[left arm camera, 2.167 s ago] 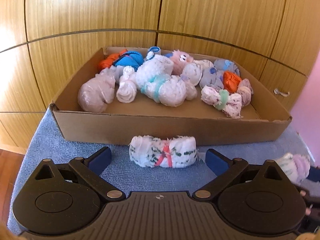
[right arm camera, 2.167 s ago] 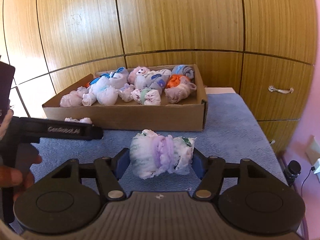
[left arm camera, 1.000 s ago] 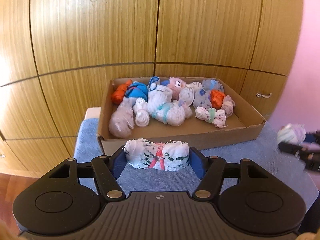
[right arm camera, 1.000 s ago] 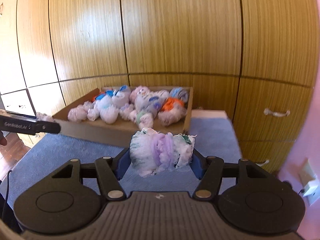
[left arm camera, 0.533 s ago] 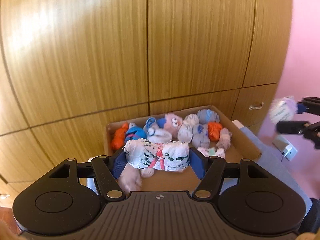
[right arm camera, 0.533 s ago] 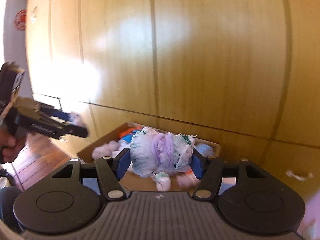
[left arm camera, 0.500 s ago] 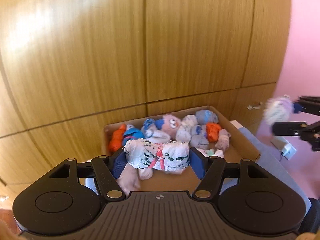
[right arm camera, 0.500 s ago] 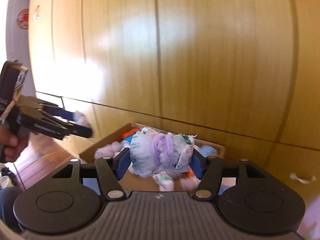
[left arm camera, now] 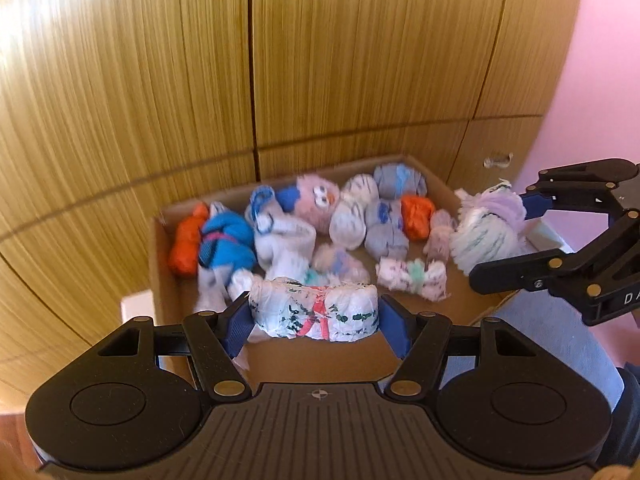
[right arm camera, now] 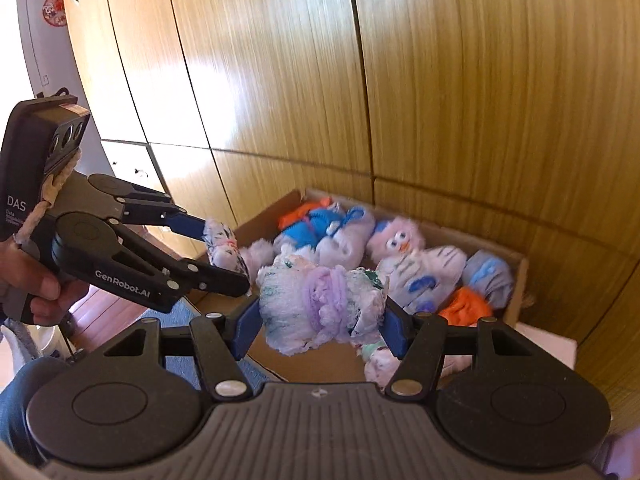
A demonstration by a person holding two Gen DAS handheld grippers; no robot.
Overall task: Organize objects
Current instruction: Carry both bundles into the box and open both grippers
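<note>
My left gripper [left arm camera: 314, 322] is shut on a white rolled bundle with green specks and a red tie [left arm camera: 314, 314], held above the front wall of the cardboard box [left arm camera: 162, 280]. My right gripper [right arm camera: 320, 318] is shut on a white and green bundle with a purple tie [right arm camera: 322, 302], also raised over the box [right arm camera: 518, 284]. In the left wrist view the right gripper [left arm camera: 500, 240] comes in from the right with its bundle [left arm camera: 486, 234] over the box's right edge. In the right wrist view the left gripper [right arm camera: 226, 256] shows at left with its bundle [right arm camera: 222, 250].
Several rolled sock bundles lie in the box, among them a blue one [left arm camera: 226, 242], orange ones [left arm camera: 416, 216] and a pink furry one with eyes [left arm camera: 318, 202]. Wooden cabinet doors [left arm camera: 360, 60] rise right behind. A blue cloth [left arm camera: 560, 328] covers the surface. A hand [right arm camera: 36, 280] holds the left gripper.
Both grippers have risen off the blue cloth with their bundles and moved forward over the box, drawing closer together. Their grips are unchanged.
</note>
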